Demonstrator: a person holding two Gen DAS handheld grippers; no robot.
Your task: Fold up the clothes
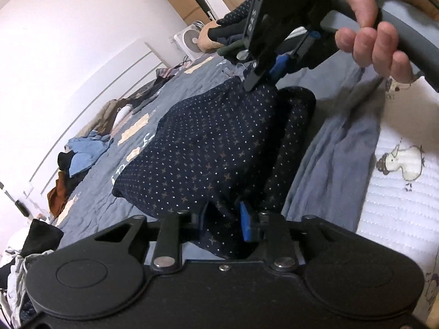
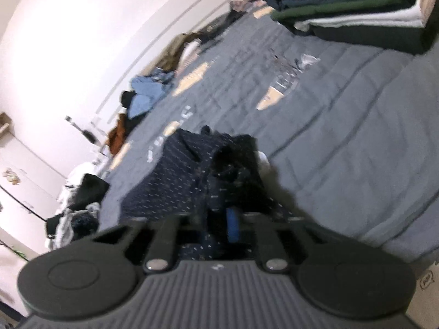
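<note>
The left gripper (image 1: 225, 219) is pointing down and forward over the bed (image 1: 104, 200), its jaws clamped on the near edge of the navy garment (image 1: 203, 148); the cloth is bunching between the blue pads (image 1: 246, 224) and spilling back over the gripper's body. The dotted garment is lying stretched across the grey quilt (image 2: 343, 137), running from this gripper up to the other one, with one side rolling into a thick fold on the right.

In the left wrist view the right gripper (image 1: 253, 81) is reaching in from the upper right, tilted downward, its fingers pinched on the far edge of the garment. A hand (image 1: 376, 38) is wrapping around its grey handle, fingers curled underneath and thumb on top. The right wrist view, blurred, is showing the same grip from close up: cloth is heaped between the jaws and over the pad (image 2: 233, 224), so they are closed on the fabric.

A stack of folded clothes (image 2: 351, 8) is sitting at the far end of the bed, well apart from the garment. Loose clothes (image 1: 82, 153) are lying in a row along the white wall (image 1: 68, 41). A white sheet with cartoon figures (image 1: 400, 161) is showing to the right, beside a paler grey cloth (image 1: 337, 148).
</note>
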